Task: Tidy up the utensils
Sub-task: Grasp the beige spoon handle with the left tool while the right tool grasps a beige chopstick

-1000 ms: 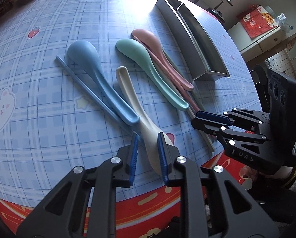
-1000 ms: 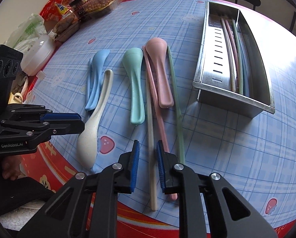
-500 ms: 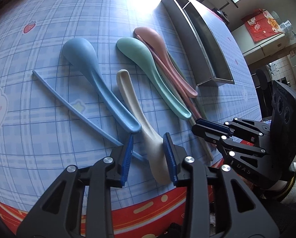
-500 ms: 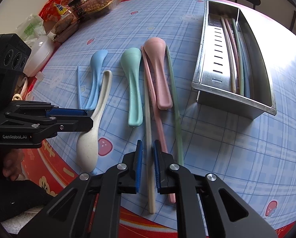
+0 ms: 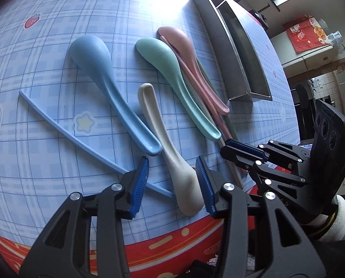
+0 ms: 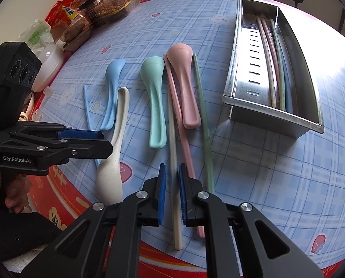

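A: Both claws low over the near edge of the table [image 6: 276,162]. The left gripper [image 5: 174,180] has just been opening; its jaws are spread, with the wide end of the cream spoon [image 5: 170,162] between them, pads not pressing on it. The tail of the blue chopstick [image 5: 84,143] runs under the left pad.

B: And the right gripper [image 6: 171,193]?

A: Nearly pressed together, having just closed a touch further, around the cream chopstick [image 6: 173,148] down by its near end. It looks like a pinch on that stick, though I can't be sure the pads bite.

B: Progress?

A: Early-to-middle, I'd judge. The steel tray [image 6: 242,85] at far right already holds 4 chopsticks, as far as I can count, lying lengthwise in 1 compartment.

B: What's left out?

A: 4 spoons on the cloth: the blue spoon [image 6: 112,92], the cream one, the teal spoon [image 6: 155,106] and the pink spoon [image 6: 186,88]. Plus 4 loose chopsticks: blue at the left, cream, the pink chopstick [image 6: 181,125] and the green chopstick [image 6: 203,120] lying among the spoons.

B: So 8 pieces to go?

A: By my reading, yes, and the cream stick seems first in line for the tray.
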`<state>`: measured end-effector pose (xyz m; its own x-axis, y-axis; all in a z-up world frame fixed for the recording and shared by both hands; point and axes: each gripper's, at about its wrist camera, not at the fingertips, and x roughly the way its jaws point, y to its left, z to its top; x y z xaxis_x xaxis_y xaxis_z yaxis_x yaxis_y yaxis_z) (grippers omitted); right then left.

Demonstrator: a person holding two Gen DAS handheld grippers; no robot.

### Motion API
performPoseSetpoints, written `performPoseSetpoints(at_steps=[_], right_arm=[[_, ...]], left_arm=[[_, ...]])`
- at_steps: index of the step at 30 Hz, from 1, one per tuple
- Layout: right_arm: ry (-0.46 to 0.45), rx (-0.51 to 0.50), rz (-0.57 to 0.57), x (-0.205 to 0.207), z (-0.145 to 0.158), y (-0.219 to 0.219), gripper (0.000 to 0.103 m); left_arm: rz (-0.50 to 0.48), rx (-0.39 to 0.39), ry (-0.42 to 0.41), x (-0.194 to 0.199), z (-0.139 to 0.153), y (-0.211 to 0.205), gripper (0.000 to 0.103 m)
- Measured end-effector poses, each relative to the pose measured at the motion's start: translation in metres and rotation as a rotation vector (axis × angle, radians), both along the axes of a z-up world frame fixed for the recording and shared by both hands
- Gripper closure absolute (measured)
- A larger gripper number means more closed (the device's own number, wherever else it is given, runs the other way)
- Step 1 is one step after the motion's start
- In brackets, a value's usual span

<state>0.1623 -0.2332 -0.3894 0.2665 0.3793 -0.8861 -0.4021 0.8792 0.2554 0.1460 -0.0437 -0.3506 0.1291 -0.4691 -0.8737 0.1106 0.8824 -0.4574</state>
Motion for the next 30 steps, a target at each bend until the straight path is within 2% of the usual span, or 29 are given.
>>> performPoseSetpoints(at_steps=[9,17,22,25,30], right_arm=[[0.007,-0.004,0.001,-0.001,0.000,0.001,0.092],[0.010,0.001,0.000,-0.003,0.000,0.001,0.092],[0.016,0.001,0.006,-0.006,0.000,0.001,0.092],[0.019,0.006,0.003,-0.007,0.001,0.000,0.092],[0.022,0.011,-0.003,-0.007,0.001,-0.002,0.093]], left_arm=[[-0.032,0.012,0.007,-0.003,0.000,-0.006,0.060],[-0.080,0.091,-0.038,-0.005,0.002,-0.021,0.060],[-0.090,0.115,-0.048,-0.005,0.001,-0.026,0.061],[-0.110,0.079,-0.030,-0.005,-0.002,-0.030,0.070],[-0.149,0.121,-0.051,-0.007,-0.002,-0.042,0.070]])
